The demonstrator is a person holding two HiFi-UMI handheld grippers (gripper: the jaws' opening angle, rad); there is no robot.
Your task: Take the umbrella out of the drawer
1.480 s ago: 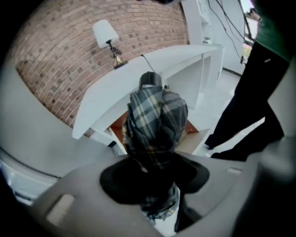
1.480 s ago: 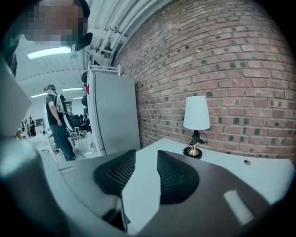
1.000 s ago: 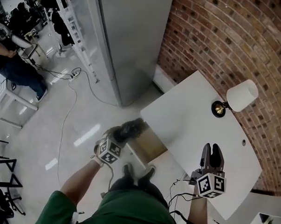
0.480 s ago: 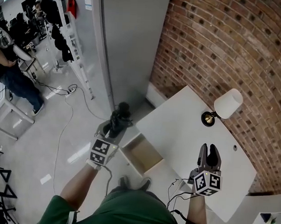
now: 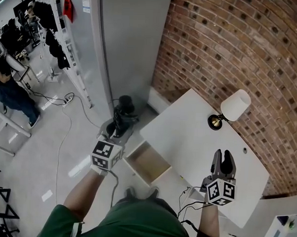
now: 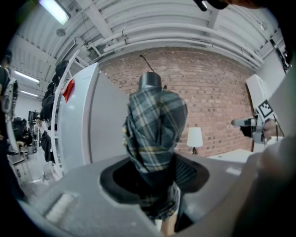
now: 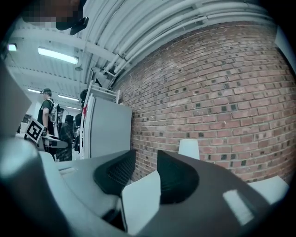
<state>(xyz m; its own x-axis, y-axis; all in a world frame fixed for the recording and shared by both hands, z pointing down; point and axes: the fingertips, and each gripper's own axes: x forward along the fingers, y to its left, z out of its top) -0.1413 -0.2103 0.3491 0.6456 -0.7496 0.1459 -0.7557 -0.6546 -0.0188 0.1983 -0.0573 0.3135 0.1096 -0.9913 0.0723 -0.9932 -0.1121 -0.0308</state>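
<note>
A folded plaid umbrella with a dark cap stands upright in my left gripper, which is shut on its lower part. In the left gripper view the umbrella rises from between the jaws of the left gripper. It hangs in the air up and left of the open wooden drawer, whose inside looks bare. My right gripper hovers over the white table, its jaws a narrow gap apart with nothing between them; in its own view the right gripper points at the brick wall.
A white-shaded lamp stands at the table's far edge by the brick wall. A tall grey cabinet rises behind the umbrella. Cables trail on the floor, and a person stands by racks at far left.
My left gripper has lifted the umbrella up out of the drawer and turned it upright toward the grey cabinet. The drawer now shows a bare inside. The right gripper has risen slightly.
</note>
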